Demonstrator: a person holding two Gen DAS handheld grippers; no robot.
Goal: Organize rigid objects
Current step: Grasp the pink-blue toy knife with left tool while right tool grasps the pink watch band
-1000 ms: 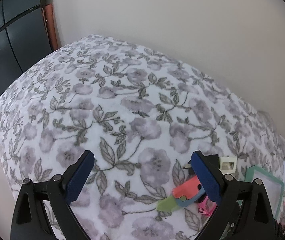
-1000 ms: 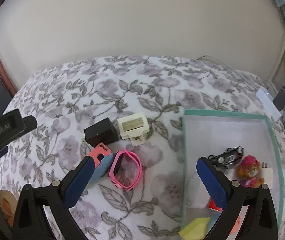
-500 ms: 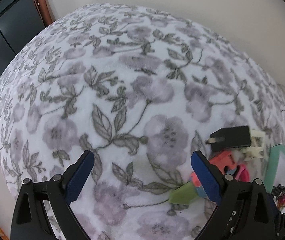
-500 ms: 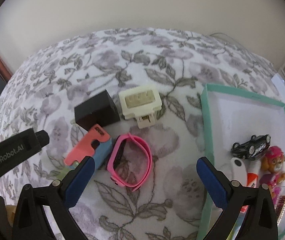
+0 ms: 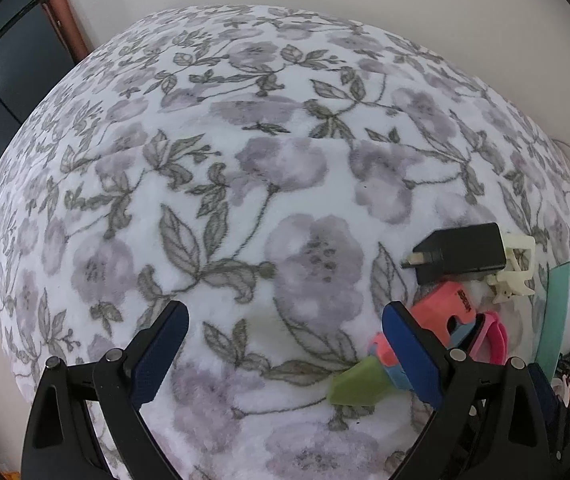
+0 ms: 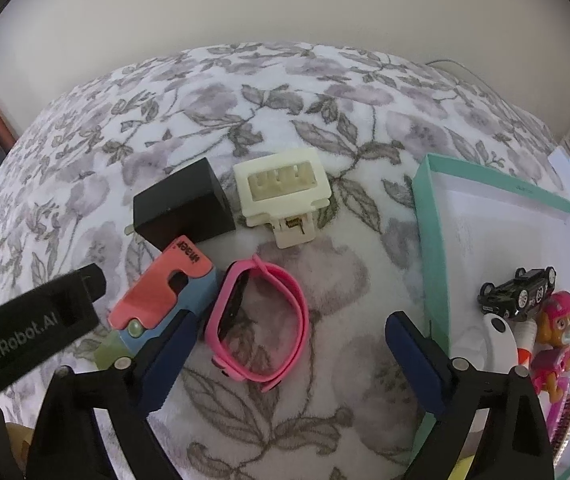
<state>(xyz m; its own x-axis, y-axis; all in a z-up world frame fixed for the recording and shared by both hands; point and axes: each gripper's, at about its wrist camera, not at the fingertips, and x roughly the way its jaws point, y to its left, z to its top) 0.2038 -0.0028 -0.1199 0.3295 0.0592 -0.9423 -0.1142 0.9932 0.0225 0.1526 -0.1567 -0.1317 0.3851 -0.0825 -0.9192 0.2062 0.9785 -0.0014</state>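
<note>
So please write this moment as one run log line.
right fingers: closing, over pink watch, not touching | left fingers: open, empty | box: toys inside

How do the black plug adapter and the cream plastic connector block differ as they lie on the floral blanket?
The black plug adapter is dark and solid-faced; the cream plastic connector block is pale, with an open slotted cavity facing up. The adapter shows metal prongs; the block carries a clip tab. Both are boxy, lie side by side on the floral blanket, outside the teal tray.

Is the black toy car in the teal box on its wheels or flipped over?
Flipped over. In the right wrist view the black toy car lies in the teal box with its wheels and underside facing up, roof down.
</note>
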